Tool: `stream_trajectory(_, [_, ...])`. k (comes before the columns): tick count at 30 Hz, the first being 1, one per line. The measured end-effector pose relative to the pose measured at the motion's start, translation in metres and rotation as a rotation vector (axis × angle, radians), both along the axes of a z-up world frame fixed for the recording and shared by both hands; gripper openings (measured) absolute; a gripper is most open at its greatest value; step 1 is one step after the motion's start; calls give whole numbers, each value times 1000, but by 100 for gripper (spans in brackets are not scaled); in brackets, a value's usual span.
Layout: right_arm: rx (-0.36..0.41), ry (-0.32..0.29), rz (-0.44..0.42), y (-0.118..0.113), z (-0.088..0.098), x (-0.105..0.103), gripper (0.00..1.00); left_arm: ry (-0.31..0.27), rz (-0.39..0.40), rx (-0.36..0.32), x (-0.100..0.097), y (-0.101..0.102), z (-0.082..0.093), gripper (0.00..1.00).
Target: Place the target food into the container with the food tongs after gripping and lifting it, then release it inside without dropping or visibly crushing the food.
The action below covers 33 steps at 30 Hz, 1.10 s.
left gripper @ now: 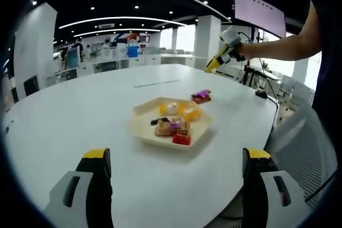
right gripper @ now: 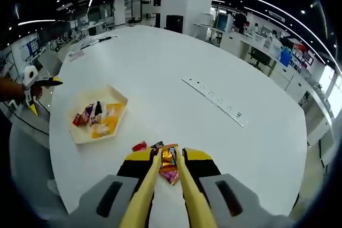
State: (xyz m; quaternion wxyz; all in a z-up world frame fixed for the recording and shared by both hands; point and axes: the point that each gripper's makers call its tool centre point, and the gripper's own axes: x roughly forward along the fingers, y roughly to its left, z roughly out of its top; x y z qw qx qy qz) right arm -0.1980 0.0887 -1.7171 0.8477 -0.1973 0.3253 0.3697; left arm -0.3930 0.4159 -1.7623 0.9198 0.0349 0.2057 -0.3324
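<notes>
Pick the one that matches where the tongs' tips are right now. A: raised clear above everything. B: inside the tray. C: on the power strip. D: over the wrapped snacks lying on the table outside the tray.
D: in the right gripper view the yellow tongs close around the wrapped snacks on the white table, apart from the hexagonal tray.

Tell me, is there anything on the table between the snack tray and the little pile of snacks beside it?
No. In the right gripper view, only bare white table lies between the tray and the snack pile.
</notes>
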Motion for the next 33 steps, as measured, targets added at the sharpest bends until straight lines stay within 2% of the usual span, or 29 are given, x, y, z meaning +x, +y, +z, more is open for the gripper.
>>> stream_trajectory(12, [40,-21,64,62,15,-3,19,-7,-2,-1,0,0,2,99])
stream_trajectory(28, [78,-26,173,173,28,-12,20,-14,-1,-13,0,-1,4,99])
stream_trajectory(33, [82,-16,209,208,25,-13,20,-18,1,-14,0,0,5,99])
